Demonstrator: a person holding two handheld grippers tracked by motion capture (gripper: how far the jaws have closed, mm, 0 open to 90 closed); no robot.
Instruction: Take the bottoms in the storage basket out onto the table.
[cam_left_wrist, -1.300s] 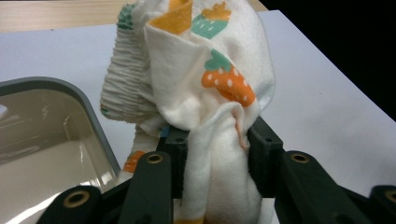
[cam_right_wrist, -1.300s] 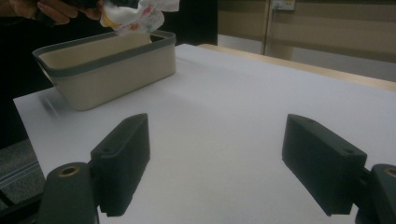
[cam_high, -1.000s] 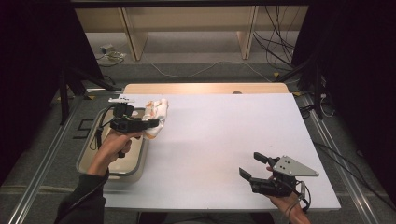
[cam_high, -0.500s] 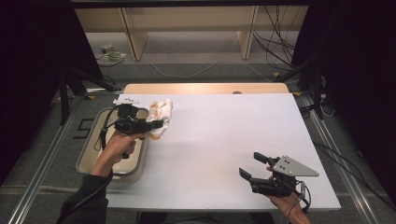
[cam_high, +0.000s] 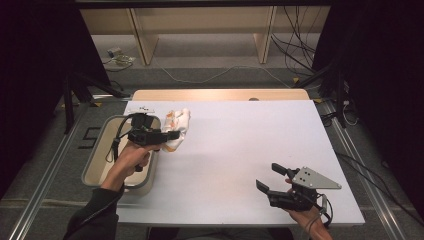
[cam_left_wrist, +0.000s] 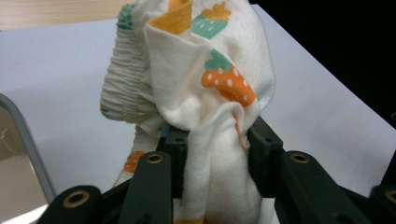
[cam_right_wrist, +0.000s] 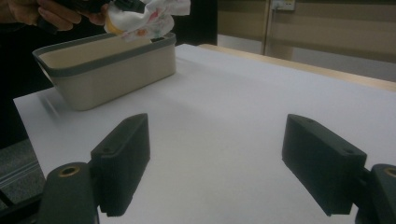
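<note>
A small white garment (cam_high: 177, 127) printed with strawberries and cupcakes hangs lifted above the table's left side, beside the beige bin (cam_high: 102, 162). My left gripper (cam_high: 172, 135) is shut on the garment (cam_left_wrist: 205, 93), whose cloth bunches between the jaws and rises in front of them. In the right gripper view the garment (cam_right_wrist: 149, 16) hangs over the bin's far rim (cam_right_wrist: 102, 51). My right gripper (cam_high: 269, 178) rests low near the table's front right corner, open with nothing between its jaws (cam_right_wrist: 217, 163).
The white table (cam_high: 240, 145) stretches between the two grippers. A wooden strip (cam_high: 220, 95) runs along its far edge. Cables and shelf legs lie on the floor beyond. The bin sits at the table's left edge.
My left gripper has carried the garment rightward, away from over the bin and toward the table. The right gripper has stayed in place.
</note>
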